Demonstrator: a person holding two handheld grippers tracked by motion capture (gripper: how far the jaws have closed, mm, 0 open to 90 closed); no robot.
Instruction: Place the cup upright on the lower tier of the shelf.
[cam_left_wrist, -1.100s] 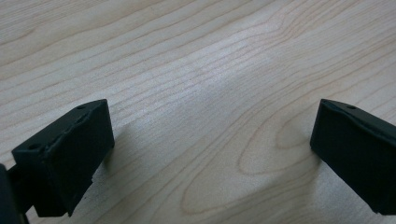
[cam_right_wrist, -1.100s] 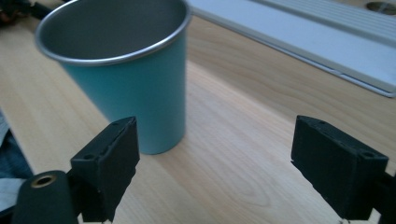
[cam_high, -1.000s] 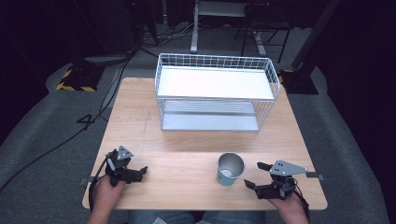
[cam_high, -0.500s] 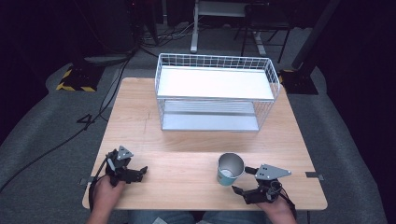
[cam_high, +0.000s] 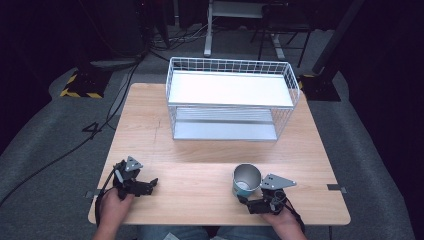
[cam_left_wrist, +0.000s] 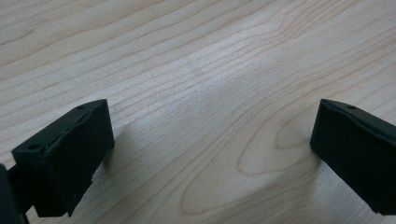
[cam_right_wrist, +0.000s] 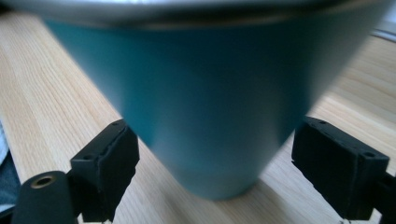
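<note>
Your right gripper (cam_right_wrist: 212, 163) stands with jaws wide around the teal cup (cam_high: 246, 180) at the table's (cam_high: 210, 150) near right, ready to clamp; your left gripper (cam_left_wrist: 210, 154), jaws wide, rests empty near left.

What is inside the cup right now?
From above, the cup stands upright and open, showing a pale metal lining and nothing lying on the visible bottom. The near inner wall is hidden by the rim. The right claw straddles its base, open.
</note>
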